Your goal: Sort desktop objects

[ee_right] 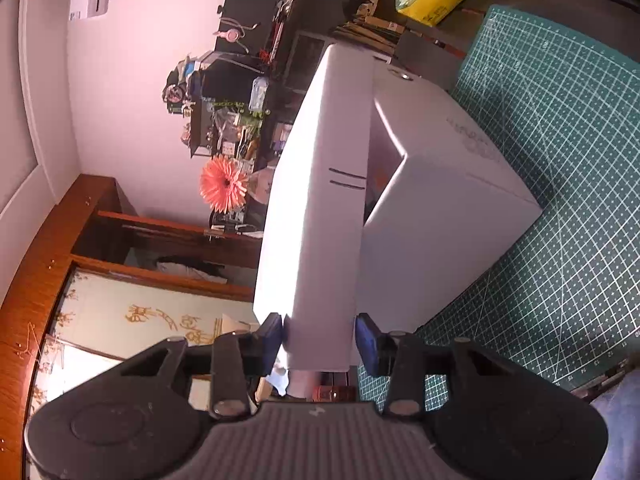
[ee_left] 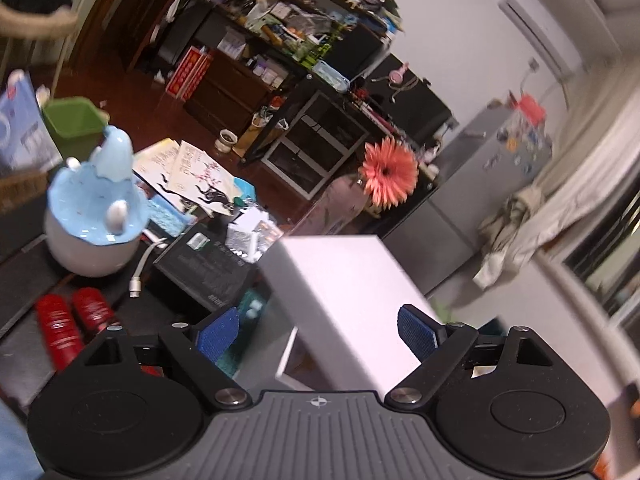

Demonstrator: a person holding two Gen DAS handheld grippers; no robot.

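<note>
Holding the white lid (ee_right: 316,208) by its near edge, the right gripper (ee_right: 320,340) keeps it tilted up off the box (ee_right: 448,200) on the mat (ee_right: 560,120), probably so the box stays open. Beside it, the left gripper (ee_left: 318,334) stands wide, pads clear of the lid.

Both wrist cams close on white box (ee_left: 340,280)

Left side crowded, mat side open

White box lid (ee_right: 316,216) is standing raised over the white box (ee_right: 448,208), blocking the middle; green cutting mat (ee_right: 560,168) beside the box is lying bare. On the other side, blue-and-white ornament (ee_left: 94,216), black box (ee_left: 208,264) and red cans (ee_left: 74,324) are crowding the desk.
</note>
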